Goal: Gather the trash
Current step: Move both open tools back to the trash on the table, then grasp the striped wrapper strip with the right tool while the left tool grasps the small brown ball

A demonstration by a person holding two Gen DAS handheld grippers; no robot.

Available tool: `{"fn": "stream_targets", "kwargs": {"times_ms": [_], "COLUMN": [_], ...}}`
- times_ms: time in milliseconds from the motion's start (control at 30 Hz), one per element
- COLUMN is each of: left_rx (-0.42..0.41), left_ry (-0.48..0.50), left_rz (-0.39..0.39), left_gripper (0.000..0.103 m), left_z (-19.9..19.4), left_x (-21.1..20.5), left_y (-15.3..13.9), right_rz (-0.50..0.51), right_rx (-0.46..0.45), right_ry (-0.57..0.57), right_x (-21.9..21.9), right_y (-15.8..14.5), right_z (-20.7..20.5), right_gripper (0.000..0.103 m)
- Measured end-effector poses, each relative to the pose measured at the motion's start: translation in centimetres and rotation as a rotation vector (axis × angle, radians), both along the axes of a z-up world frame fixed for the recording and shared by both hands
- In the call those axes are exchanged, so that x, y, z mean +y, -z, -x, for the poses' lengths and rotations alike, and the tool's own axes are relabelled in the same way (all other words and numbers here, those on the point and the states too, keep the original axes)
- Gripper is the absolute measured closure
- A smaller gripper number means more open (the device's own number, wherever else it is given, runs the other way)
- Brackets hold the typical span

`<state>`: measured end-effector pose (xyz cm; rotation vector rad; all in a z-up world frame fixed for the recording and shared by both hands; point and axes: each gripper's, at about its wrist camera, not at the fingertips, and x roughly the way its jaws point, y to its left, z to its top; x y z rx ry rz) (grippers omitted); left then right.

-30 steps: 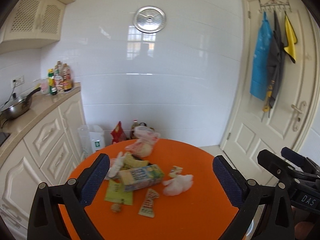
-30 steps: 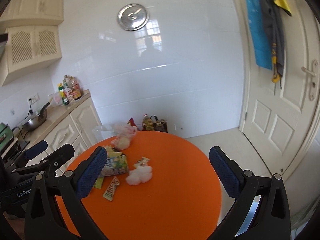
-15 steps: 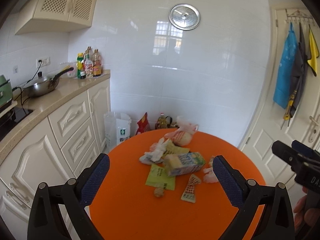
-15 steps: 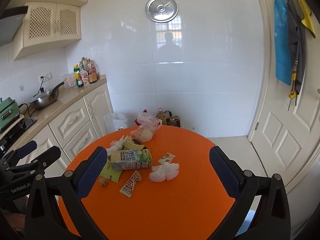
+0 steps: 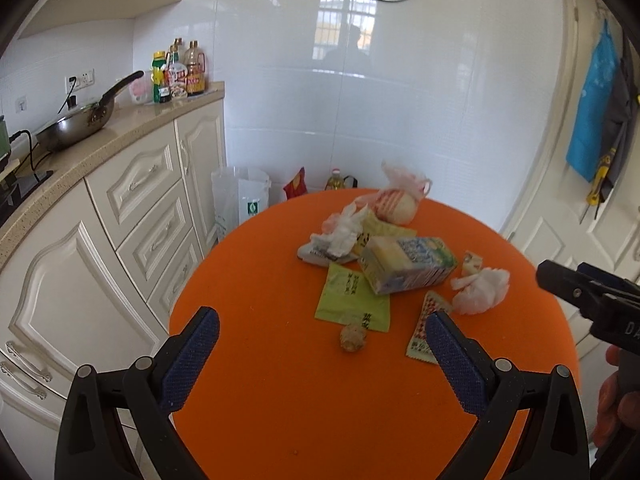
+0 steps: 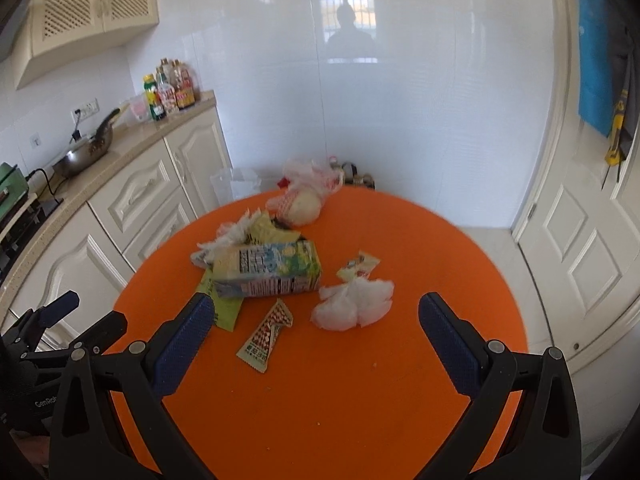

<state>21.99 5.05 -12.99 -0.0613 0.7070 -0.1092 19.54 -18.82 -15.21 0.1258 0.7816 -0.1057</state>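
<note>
Your left gripper (image 5: 322,356) and right gripper (image 6: 312,336) both hover above the near half of the orange table (image 6: 360,400), jaws spread wide and holding nothing. No item has been collected yet.

The trash sits in a loose cluster on the far-centre of the table. The carton (image 6: 267,270) lies on its side, its long axis running roughly left to right across the right wrist view, and it overlaps the green wrapper (image 5: 352,298) beneath it. The checked sachet (image 6: 266,334) lies flat just in front, long axis running diagonally from near-left to far-right. The white tissue wad (image 6: 352,306) rests just beside the sachet, to its right. A tied plastic bag (image 6: 300,200) stands at the far edge. A small brown lump (image 5: 353,337) lies nearest the left gripper; what it is cannot be made out.

Risks noted:
- The sachet and wrapper are flat on the surface; a vertical pinch will likely skate over them and push them away.
- Closing across the carton's long axis will exceed the jaw span; take it across the short side.
- Lifting the carton may drag the wrapper off the table.
- With the two grippers close together, converging on the same item invites a collision.

A white bag (image 5: 240,204) stands on the floor beyond the table; whether it serves as the bin is uncertain.
</note>
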Motion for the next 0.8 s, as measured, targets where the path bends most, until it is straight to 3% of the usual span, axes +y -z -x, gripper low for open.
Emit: {"fn": "stream_targets", "kwargs": {"times_ms": [67, 300, 500, 567, 633, 700, 800], "left_rx": [0.026, 0.103, 0.14, 0.144, 0.149, 0.152, 0.151], "left_ry": [0.002, 0.023, 0.022, 0.02, 0.017, 0.021, 0.034], "left_rz": [-0.008, -0.035, -0.045, -0.045, -0.046, -0.046, -0.05], "left_gripper": [0.001, 0.001, 0.001, 0.002, 0.002, 0.001, 0.001], "left_z": [-1.5, -5.4, -8.6, -9.8, -10.1, -11.0, -10.9], "left_x": [-0.2, -0.7, -1.1, -1.4, -1.7, -2.1, -2.9], "left_y": [0.8, 4.8, 6.6, 6.8, 7.4, 7.6, 8.5], "right_rz": [-0.018, -0.058, -0.088, -0.054, -0.002, 0.044, 0.01], "right_rx": [0.052, 0.18, 0.216, 0.207, 0.2, 0.192, 0.187], "right_ry": [-0.011, -0.036, -0.05, -0.059, -0.077, -0.089, -0.109], "right_x": [0.4, 1.8, 2.5, 3.2, 4.1, 4.5, 3.6], "right_y": [2.1, 8.1, 10.4, 10.6, 10.8, 11.0, 10.9], "right_z": [-0.9, -3.9, -6.0, -6.6, -7.0, -7.0, -6.5], "right_gripper": [0.001, 0.026, 0.047, 0.049, 0.057, 0.074, 0.082]}}
